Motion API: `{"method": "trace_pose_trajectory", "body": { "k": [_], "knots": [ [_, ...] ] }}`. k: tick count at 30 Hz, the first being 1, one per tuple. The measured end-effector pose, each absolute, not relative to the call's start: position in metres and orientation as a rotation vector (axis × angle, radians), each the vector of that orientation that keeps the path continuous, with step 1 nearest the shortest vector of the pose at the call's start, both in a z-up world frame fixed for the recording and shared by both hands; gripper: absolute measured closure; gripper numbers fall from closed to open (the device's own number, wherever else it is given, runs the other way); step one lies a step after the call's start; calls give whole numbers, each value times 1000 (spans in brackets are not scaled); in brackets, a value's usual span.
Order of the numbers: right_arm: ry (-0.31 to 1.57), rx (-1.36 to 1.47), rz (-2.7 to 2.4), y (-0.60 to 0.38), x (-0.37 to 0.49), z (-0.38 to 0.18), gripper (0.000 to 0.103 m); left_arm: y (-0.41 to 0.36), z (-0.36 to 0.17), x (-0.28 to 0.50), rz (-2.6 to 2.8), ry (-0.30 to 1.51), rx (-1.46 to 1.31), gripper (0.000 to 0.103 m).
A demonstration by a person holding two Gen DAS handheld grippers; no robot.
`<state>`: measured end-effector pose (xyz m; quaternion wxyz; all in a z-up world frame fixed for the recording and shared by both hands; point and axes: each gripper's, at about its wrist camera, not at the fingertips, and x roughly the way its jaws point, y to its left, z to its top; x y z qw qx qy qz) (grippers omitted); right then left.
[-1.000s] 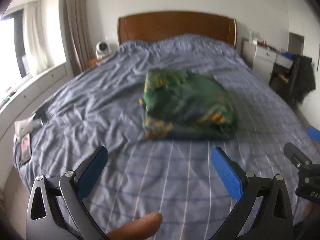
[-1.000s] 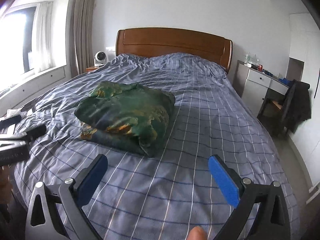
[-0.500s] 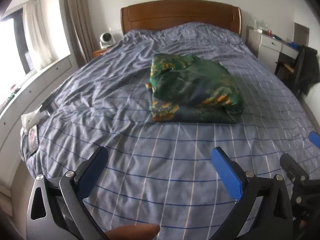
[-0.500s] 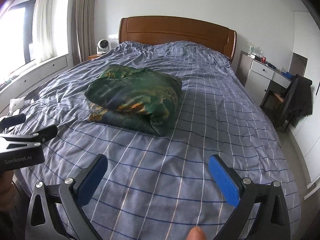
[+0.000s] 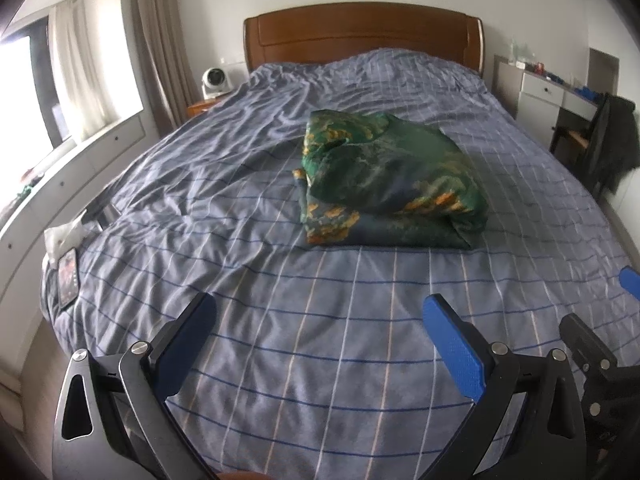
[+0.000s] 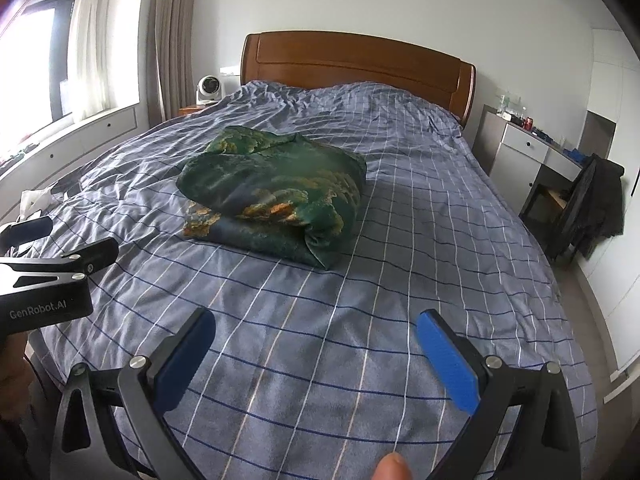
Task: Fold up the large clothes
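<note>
Green garment (image 5: 390,184) lies folded in a compact bundle at 12 o'clock on the bed (image 5: 280,340); folding looks done. Left tool (image 5: 320,328) and right tool (image 6: 316,340) hover spread wide, holding nothing.

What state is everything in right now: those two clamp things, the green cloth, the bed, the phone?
Left tool: open, empty, above the bedspread.
Right tool: open, empty, above the bedspread.
Green cloth: folded into a thick bundle, lying mid-bed, touched by neither tool.
Bedspread: spread out, wrinkled.
Phone: screen lit, lying at the bed's edge.
Curtain: drawn aside.
</note>
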<state>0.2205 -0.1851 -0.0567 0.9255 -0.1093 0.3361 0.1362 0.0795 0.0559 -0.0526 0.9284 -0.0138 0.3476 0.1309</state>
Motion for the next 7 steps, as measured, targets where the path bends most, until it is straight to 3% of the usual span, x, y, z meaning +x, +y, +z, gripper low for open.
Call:
{"method": "trace_pose_trajectory", "body": {
  "k": [7],
  "knots": [
    [687, -220, 285, -185, 220, -56, 0, 52, -46, 73, 285, 665, -21, 0]
  ]
}}
